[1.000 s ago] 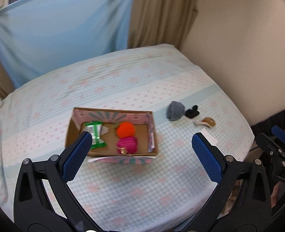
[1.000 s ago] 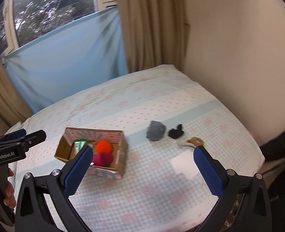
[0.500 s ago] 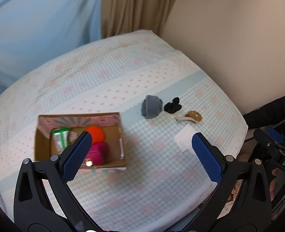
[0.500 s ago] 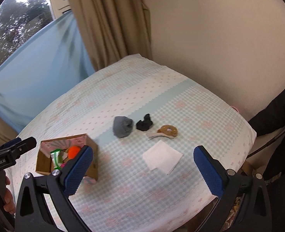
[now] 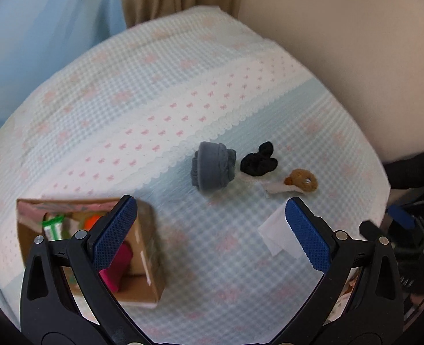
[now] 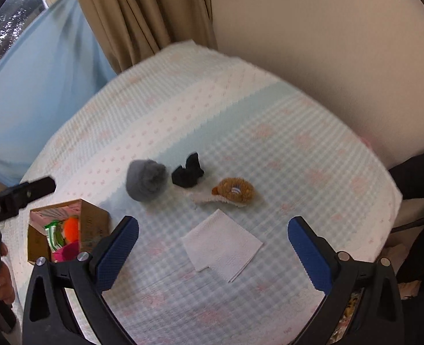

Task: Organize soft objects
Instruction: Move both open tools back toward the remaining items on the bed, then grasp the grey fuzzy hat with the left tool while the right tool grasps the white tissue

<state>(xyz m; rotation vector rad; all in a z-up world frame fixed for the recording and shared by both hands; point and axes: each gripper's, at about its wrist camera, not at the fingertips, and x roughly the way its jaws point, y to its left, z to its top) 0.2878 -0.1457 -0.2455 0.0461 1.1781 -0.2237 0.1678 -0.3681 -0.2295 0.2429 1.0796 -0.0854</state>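
- Landmark: the cardboard box [image 6: 68, 230] sits on the checked bedcover [image 6: 269, 149]; I give all places relative to it.
- Done, as I judge it: the box already holds a green packet [image 6: 51, 234], an orange ball [image 6: 72, 227] and a pink item [image 6: 68, 251].
- Left: four soft things lie outside the box, all on its right. The grey bundle [image 6: 145, 179] is nearest; beyond it come the black cloth [image 6: 187, 172] and then the brown plush [image 6: 234, 191], farthest off. The white tissue [image 6: 222, 243] lies flat, nearer to me than that row.
- Left gripper [image 5: 212, 230]: I hold it above the bedcover just right of the box, jaws spread wide, nothing between them.
- Right gripper [image 6: 213, 247]: jaws likewise wide apart and empty, framing the tissue from above.
- Estimate: roughly half the sorting remains.
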